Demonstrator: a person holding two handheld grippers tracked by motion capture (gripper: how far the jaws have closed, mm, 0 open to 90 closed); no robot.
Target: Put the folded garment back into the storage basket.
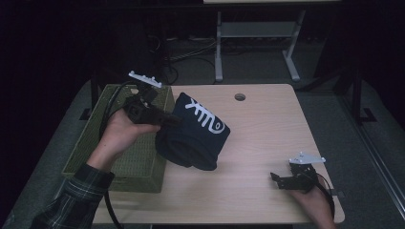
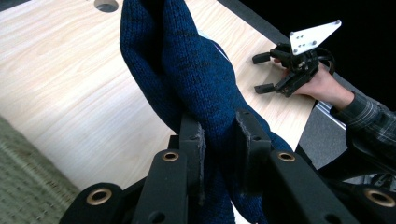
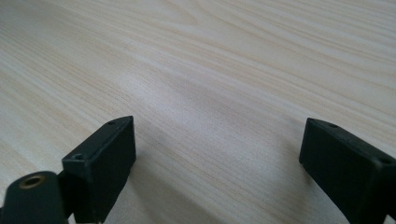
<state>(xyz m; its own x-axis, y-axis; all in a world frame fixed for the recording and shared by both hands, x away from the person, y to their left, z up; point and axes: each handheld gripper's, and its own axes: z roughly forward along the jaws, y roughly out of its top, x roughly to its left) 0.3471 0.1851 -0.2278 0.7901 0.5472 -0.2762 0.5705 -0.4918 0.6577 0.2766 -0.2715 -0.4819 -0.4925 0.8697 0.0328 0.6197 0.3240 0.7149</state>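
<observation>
Your left gripper (image 1: 165, 119) has its jaws clamped on a thick fold of the dark blue knit garment (image 1: 196, 133); in the left gripper view the pads (image 2: 196, 149) bite into a bunched ridge of the wool (image 2: 187, 70). The garment hangs rolled and slumped from that pinch, its lower bulk touching or just above the table (image 1: 267, 124), right beside the green woven basket (image 1: 119, 152) at the table's left edge. A white stitched pattern faces up on the upper fold.

Handling, as judged: soft, limp, moderately light, no stiffness at all. It will drape and swing from whatever single point you hold, and loose folds will trail below. The knit is grippy, so slip is unlikely while a thick bunch sits between the pads; a thin single layer could stretch and pull through. Not fragile, though the basket's weave might snag the loops.

Hold point: the present one, on the bunched ridge, looks sound. If the lower roll unfurls, take a second hold on the hanging bulk.

Your right gripper (image 1: 286, 181) rests low at the table's near right corner, jaws wide apart, nothing between them but bare wood (image 3: 210, 84).
</observation>
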